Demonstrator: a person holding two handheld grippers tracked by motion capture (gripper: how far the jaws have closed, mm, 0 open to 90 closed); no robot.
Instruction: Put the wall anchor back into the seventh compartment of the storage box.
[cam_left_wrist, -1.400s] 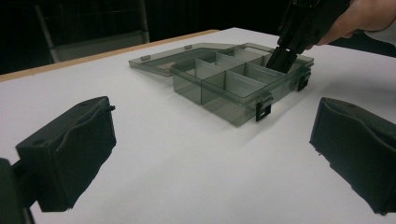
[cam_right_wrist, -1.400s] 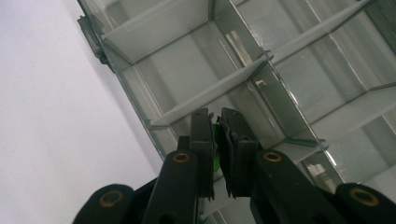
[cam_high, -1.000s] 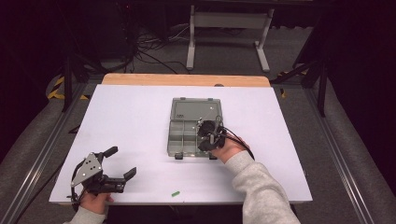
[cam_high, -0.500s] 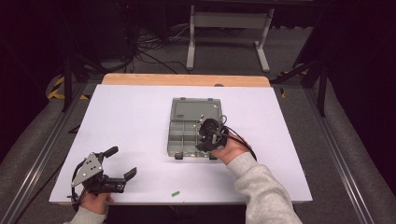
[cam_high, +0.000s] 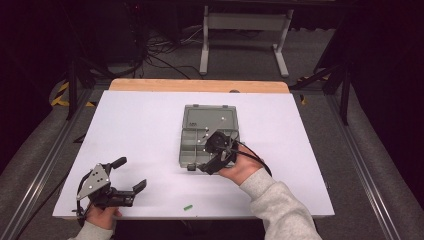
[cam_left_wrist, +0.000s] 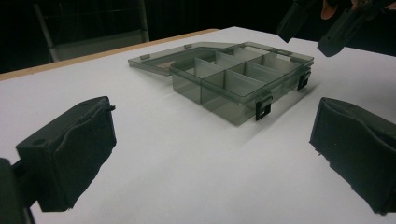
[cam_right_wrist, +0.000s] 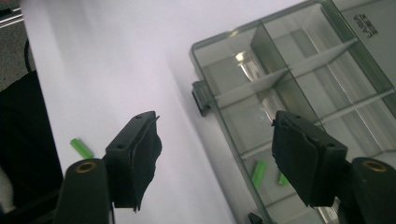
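Since the earlier frames the right hand-held gripper (cam_high: 216, 150) has lifted a little off the open organiser box (cam_high: 209, 136) and drawn toward the box's near edge, and its jaws have just been opening with nothing between them; the left one has not shifted.

At the left of the bench (cam_high: 140, 130) the left hand-held gripper (cam_high: 131, 175) rests near the front edge with its jaws spread wide and empty, pointing toward the box. Right of it, close to the front edge, lies a loose green piece (cam_high: 188, 206), a short stick whose long axis runs roughly along that edge, tilted slightly up at its right end. Further right, mid-bench, stands the box with its lid laid flat behind it. The right gripper view looks down into a near compartment where two green pieces (cam_right_wrist: 258, 173) lie on the floor, the larger one pointing nearly across the compartment, slightly tilted.

My reading: sorting green pieces into the box is partly done. Two are in, one waits on the bench, and the lid is yet to be closed.
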